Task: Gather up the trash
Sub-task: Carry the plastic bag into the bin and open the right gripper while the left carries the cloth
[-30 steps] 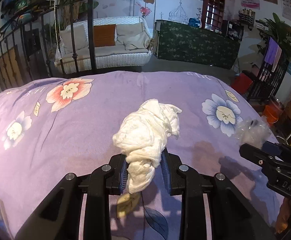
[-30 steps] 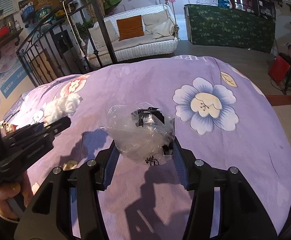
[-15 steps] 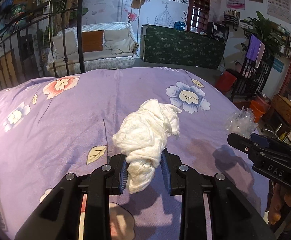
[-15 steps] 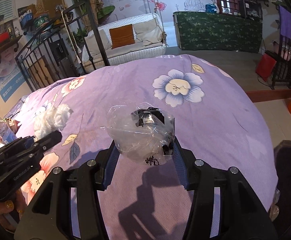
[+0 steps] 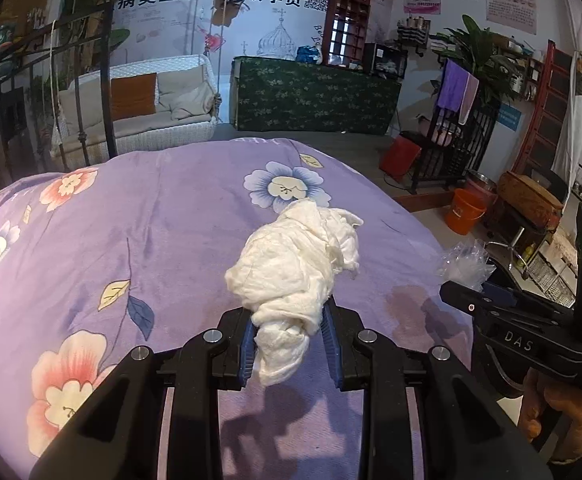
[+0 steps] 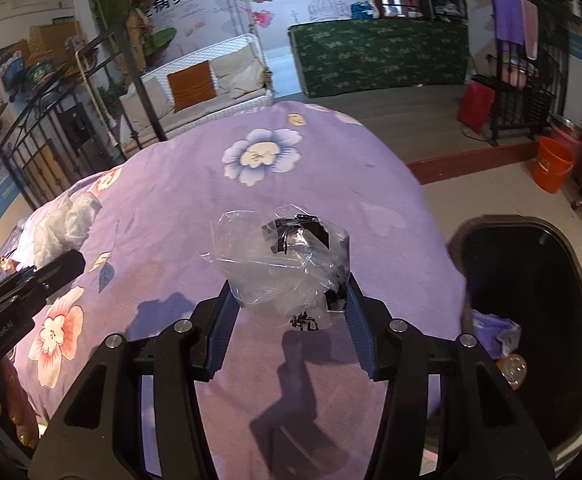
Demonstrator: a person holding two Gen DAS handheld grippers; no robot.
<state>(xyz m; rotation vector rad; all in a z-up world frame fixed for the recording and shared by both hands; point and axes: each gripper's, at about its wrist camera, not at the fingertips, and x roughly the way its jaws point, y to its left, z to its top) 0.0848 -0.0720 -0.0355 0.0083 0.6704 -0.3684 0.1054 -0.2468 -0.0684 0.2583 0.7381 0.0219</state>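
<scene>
On the left, the left gripper (image 5: pixel 289 340) is clamped on a wad of white tissue (image 5: pixel 295 276), its blue pads pinching the twisted lower end while the crumpled, fluffy bulk sticks up above the jaws, clear of the purple flowered bedspread (image 5: pixel 163 240) beneath it. Further right, the right gripper (image 6: pixel 289 322) is clamped on a clear plastic wrapper (image 6: pixel 283 264), a crinkled, see-through ball with patches of black print, bulging between the fingers and likewise lifted off the bedspread. At the far right, just off the bed's edge and low on the floor, stands a dark trash bin (image 6: pixel 531 320), open at the top, with a few scraps already lying at its near left side. By the look of things, the picking-up is done for both pieces, and what is left is to carry them over the bin's opening and let go; the wrapper is nearer the bin than the tissue. No other loose litter shows plainly on the bedspread, though some clutter sits at its far left edge.
</scene>
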